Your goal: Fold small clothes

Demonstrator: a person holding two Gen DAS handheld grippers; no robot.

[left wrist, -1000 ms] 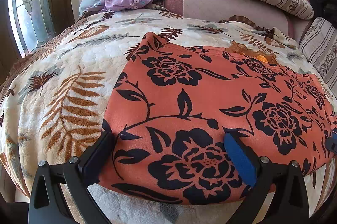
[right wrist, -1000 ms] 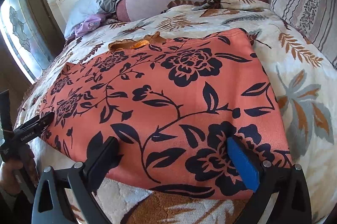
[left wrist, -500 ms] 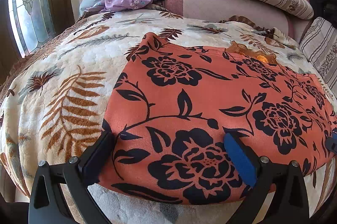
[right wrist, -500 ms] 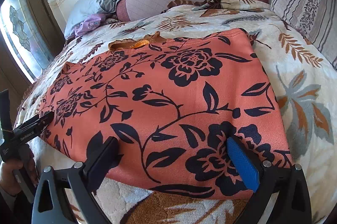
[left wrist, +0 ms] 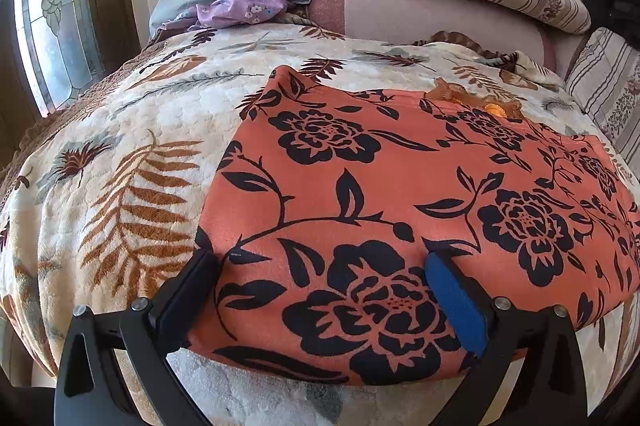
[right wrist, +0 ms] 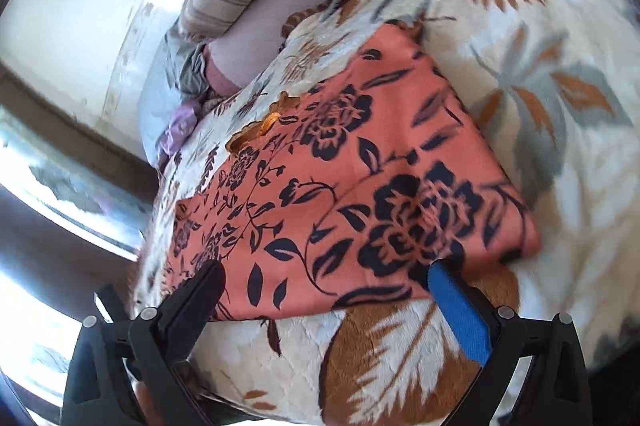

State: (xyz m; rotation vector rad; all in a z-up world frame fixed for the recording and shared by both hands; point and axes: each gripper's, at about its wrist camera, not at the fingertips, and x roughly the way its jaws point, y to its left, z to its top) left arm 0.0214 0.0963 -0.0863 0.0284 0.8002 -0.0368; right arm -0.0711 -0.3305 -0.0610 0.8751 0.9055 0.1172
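Since the earlier frame, the right camera has rolled and blurred; the left view is unchanged.

Left wrist view: left gripper (left wrist: 320, 290) fingers spread wide, straddling the near edge of the garment (left wrist: 400, 193), which lies flat on the bed (left wrist: 120, 153).

Right wrist view: right gripper (right wrist: 324, 290) fingers spread wide at the garment's (right wrist: 340, 185) near edge, holding nothing. Blanket (right wrist: 540, 105) lies underneath.

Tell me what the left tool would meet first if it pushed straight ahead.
Most likely the orange flowered garment: the open left tool already straddles its near edge, lying on the leaf-print blanket. Depth is unclear through the fisheye.
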